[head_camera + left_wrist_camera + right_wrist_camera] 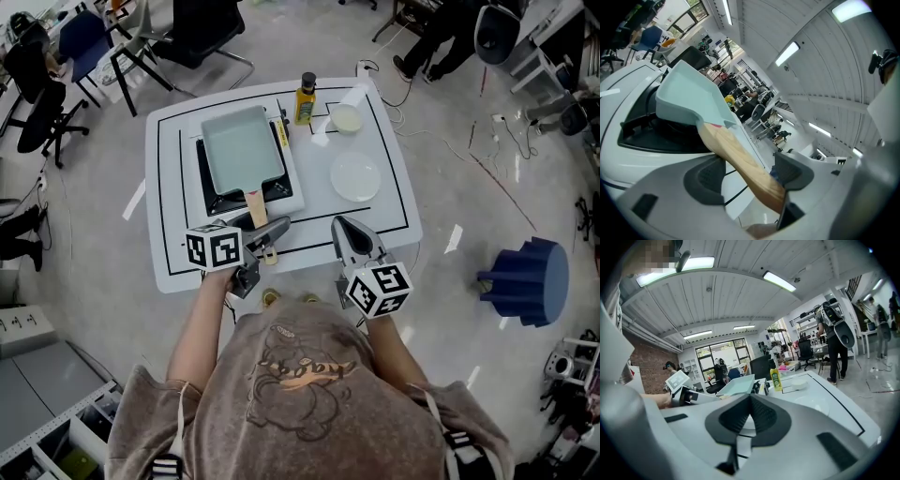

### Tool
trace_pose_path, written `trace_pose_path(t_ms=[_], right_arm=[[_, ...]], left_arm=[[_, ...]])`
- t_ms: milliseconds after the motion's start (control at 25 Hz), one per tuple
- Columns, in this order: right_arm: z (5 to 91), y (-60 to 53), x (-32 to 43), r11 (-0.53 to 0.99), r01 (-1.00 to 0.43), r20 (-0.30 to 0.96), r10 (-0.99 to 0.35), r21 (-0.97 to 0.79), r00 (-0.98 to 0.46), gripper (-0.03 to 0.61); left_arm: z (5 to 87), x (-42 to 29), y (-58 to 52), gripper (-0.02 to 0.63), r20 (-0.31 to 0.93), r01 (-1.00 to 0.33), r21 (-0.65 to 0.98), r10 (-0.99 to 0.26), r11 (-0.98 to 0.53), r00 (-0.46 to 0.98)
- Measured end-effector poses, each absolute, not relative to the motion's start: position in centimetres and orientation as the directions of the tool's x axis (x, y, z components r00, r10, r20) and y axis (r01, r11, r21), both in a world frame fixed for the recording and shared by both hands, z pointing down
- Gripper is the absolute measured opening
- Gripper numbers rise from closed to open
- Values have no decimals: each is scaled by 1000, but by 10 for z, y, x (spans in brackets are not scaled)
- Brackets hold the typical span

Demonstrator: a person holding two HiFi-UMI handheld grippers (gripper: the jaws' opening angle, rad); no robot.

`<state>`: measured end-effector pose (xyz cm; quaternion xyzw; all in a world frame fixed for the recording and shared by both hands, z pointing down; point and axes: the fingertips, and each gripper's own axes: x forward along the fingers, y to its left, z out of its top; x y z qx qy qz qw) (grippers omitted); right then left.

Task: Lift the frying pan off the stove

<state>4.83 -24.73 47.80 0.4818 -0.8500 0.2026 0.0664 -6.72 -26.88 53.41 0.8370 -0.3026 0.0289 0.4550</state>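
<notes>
Two hand-held grippers work over the near edge of a white table (pixel 394 216) marked with black lines.

On the left part of the table stands a stove (pixel 296 187). The frying pan (pixel 242 148), rectangular and pale green, sits on its burner, and its wooden handle (pixel 255 208) points toward the person.

The left gripper (pixel 270 236) is at the free end of this handle. In the left gripper view, the handle (pixel 740 159) runs between the two jaws. The jaws stand apart: a strip of table shows between the left pad and the wood, while the right pad lies at the handle's tip. Whether that pad touches the wood cannot be told.

Behind the stove's right corner stands a yellow bottle (pixel 306 99). A small bowl (pixel 345 118) is just to its right, and a white plate (pixel 355 176) lies nearer the person.

The right gripper (pixel 342 230) hangs over the table's front edge, well apart from the pan. In the right gripper view, its pads (pixel 764 418) meet with nothing between them.
</notes>
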Motion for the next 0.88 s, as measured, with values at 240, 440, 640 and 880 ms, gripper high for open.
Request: trace_pose_path(t_ms=[240, 440, 640, 880], right_arm=[[481, -247, 51, 442, -851, 313, -796, -283, -517, -2], [481, -244, 54, 432, -856, 314, -802, -284, -509, -2], [483, -239, 60, 427, -859, 321, -802, -281, -504, -2], [484, -237, 64, 431, -858, 321, -800, -280, -507, -2]], left_arm=[[534, -65, -268, 311, 318, -514, 758, -461, -401, 828], [530, -62, -267, 261, 271, -469, 797, -468, -381, 841], [531, -62, -267, 233, 252, -453, 813, -480, -367, 841], [530, -64, -267, 190, 211, -413, 854, -517, -316, 830]])
